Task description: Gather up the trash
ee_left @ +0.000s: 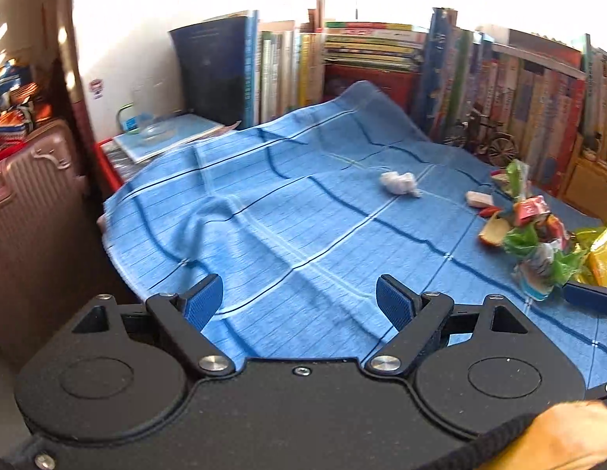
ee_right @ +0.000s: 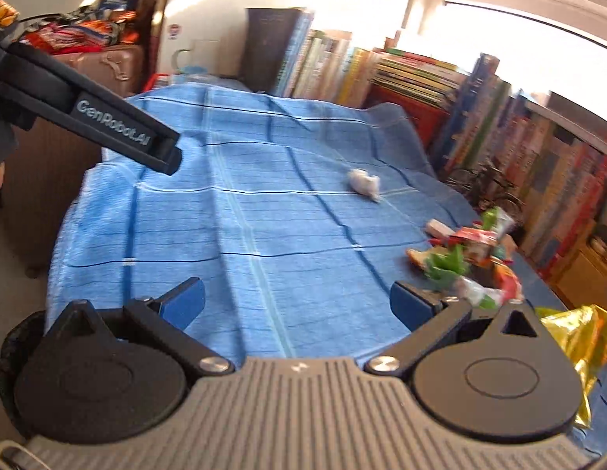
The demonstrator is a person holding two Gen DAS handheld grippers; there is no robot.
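Blue striped cloth (ee_left: pixel 288 211) covers the counter, rumpled near its left edge, and the trash lies on it toward the right. A crumpled white tissue (ee_left: pixel 399 183) sits alone on the open cloth, well apart from the rest. Beyond it, nearer the row of books (ee_left: pixel 382 58), lies a loose heap of wrappers (ee_left: pixel 532 231): green and red plastic, a pale pinkish scrap, something orange, and a shiny gold foil bag (ee_right: pixel 577 337) at the counter's right edge. All of it looks light, thin and crinkly, likely to slide or spring back when pinched.

The left hand-held gripper (ee_left: pixel 299 301) hangs over the near cloth with its blue pads spread wide and nothing between them. The right hand-held gripper (ee_right: pixel 299 301) is likewise spread and empty, its right finger just beside the nearest wrapper.

The step in hand seems to be the approach to a first piece. It would go best to come down on the tissue from above, straddle it with both pads, and close without catching the cloth. The right gripper is better placed for the heap; taking pieces singly from its near edge should avoid scattering them.
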